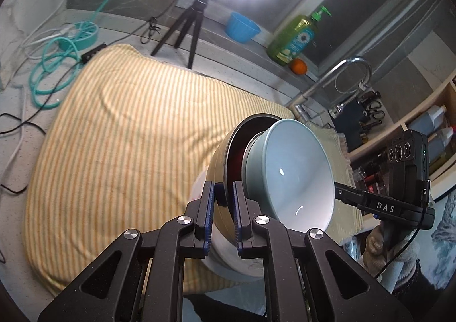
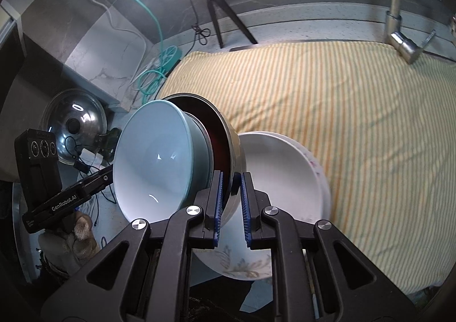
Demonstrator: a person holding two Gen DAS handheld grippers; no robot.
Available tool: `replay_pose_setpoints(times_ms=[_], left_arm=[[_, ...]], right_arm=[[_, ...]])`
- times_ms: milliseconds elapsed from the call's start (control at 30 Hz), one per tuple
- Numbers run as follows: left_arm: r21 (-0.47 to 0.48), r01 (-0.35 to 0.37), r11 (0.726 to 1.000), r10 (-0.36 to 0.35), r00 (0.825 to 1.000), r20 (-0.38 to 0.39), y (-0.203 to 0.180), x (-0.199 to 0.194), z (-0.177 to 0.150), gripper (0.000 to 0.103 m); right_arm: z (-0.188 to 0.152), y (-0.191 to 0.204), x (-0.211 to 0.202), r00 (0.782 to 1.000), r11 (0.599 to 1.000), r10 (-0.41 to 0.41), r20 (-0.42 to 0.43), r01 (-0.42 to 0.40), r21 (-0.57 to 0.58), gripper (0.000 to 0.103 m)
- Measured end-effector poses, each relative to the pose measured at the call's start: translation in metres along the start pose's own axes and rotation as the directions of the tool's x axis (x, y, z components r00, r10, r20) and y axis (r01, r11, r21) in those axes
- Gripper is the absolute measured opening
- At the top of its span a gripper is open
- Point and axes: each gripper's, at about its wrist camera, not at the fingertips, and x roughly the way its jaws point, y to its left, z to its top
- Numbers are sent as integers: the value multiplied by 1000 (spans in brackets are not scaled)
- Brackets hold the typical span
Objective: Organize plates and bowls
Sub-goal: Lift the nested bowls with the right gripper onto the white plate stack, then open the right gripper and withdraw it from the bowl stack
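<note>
A light-blue bowl [image 1: 290, 171] sits nested in a metal bowl [image 1: 222, 162] with a dark inside, and under them lies a white floral bowl [image 1: 228, 259]. The stack is lifted and tilted above the striped cloth [image 1: 128, 128]. My left gripper [image 1: 223, 208] is shut on the metal bowl's rim. My right gripper [image 2: 230, 202] is shut on the same metal bowl's rim [image 2: 228, 134] from the other side, with the blue bowl [image 2: 154, 157] to its left and the white bowl [image 2: 285, 179] to its right. Each gripper shows in the other's view.
A tripod [image 1: 188, 28], blue tub [image 1: 242, 27], soap bottle [image 1: 296, 37] and orange [image 1: 298, 66] stand along the back ledge. The faucet [image 1: 336, 77] is at the right, cables [image 1: 51, 65] at the left. A pot lid [image 2: 74, 128] lies left in the right wrist view.
</note>
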Motion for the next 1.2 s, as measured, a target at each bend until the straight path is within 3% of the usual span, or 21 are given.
replay_pose_setpoints(times_ms=[467, 1200], left_arm=[[34, 8, 999, -5, 997, -72, -22, 28, -12, 9], [21, -4, 1000, 6, 995, -103, -22, 38, -18, 9]], right_arm=[[-19, -40, -7, 999, 997, -33, -20, 34, 66, 13], [-26, -51, -1, 998, 996, -27, -53, 31, 79, 14]])
